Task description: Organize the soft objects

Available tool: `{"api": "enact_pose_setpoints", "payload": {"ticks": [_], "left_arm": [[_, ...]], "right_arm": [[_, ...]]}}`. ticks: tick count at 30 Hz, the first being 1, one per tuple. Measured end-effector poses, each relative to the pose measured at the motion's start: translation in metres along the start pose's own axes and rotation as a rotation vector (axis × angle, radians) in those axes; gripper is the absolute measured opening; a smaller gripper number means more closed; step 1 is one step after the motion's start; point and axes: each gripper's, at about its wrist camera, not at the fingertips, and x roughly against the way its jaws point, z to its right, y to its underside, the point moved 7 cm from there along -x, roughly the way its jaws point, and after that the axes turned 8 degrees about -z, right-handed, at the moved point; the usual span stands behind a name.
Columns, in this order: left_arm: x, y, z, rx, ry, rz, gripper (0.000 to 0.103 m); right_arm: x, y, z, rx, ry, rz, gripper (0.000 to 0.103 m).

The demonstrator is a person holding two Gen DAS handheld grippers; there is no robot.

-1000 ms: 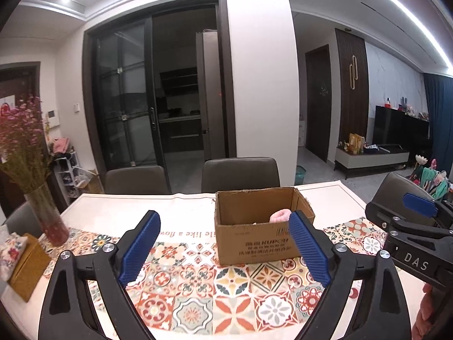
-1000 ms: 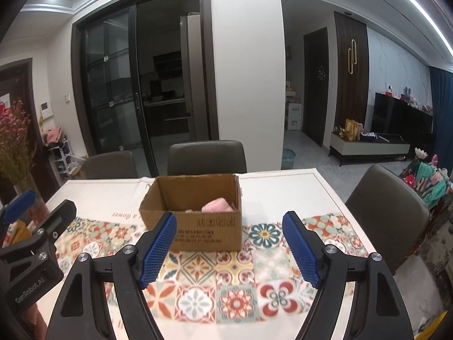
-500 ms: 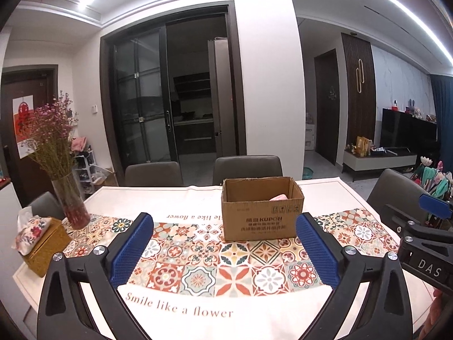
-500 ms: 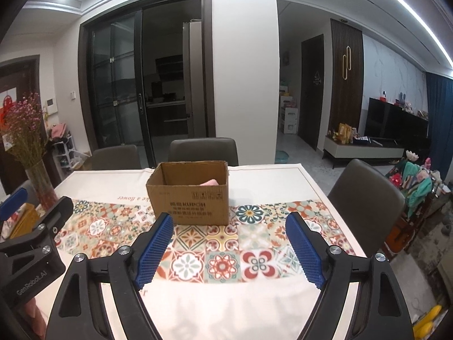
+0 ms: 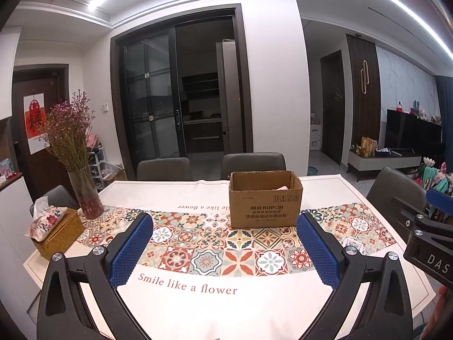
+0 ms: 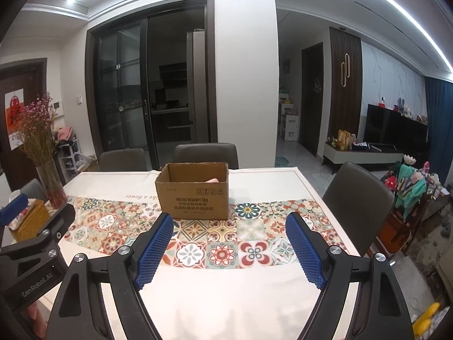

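Left wrist view: cardboard box [image 5: 265, 199] stands mid-table, open top, a pink soft thing [image 5: 284, 187] peeking over its rim.
Box sits on the tiled-pattern tablecloth [image 5: 198, 257], well apart from both grippers. Left gripper [image 5: 225, 250] spread wide, just been opening, nothing between its fingers; right gripper [image 6: 229, 250] released, empty. Vase of dried flowers [image 5: 82, 187] and tissue box [image 5: 53, 228] at the table's left edge.

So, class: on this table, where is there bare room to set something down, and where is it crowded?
Free: the white cloth strip near the camera, before the "Smile like a flower" lettering; the tiled band right of the box; the white stretch between box and vase. Crowded: the left edge, where vase and tissue box stand close together.
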Motion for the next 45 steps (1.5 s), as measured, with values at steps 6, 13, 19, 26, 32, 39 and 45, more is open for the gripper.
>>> {"api": "enact_pose_setpoints", "payload": {"ticks": [6,13,19,26,32,39,45], "left_arm": [[0.011,0.007,-0.001,-0.004,0.006,-0.003,0.103],[0.020,0.010,-0.004,-0.004,-0.006,-0.008,0.103],[0.026,0.012,-0.005,-0.009,-0.008,0.002,0.103],[0.029,0.014,-0.005,-0.009,-0.007,0.004,0.103],[0.029,0.013,-0.005,-0.006,-0.007,-0.001,0.103],[0.029,0.013,-0.003,-0.004,-0.010,0.001,0.103],[0.028,0.013,-0.001,-0.004,-0.011,-0.002,0.103]], "right_arm": [[0.010,0.007,-0.002,0.000,-0.010,0.002,0.082],[0.017,0.012,-0.004,-0.005,-0.023,0.005,0.082],[0.021,0.016,-0.003,-0.011,-0.032,0.007,0.082],[0.023,0.018,-0.001,-0.011,-0.034,0.004,0.082],[0.024,0.019,-0.002,-0.007,-0.032,0.005,0.082],[0.024,0.020,-0.001,-0.005,-0.033,0.007,0.082],[0.023,0.019,-0.001,-0.004,-0.035,0.003,0.082]]}}
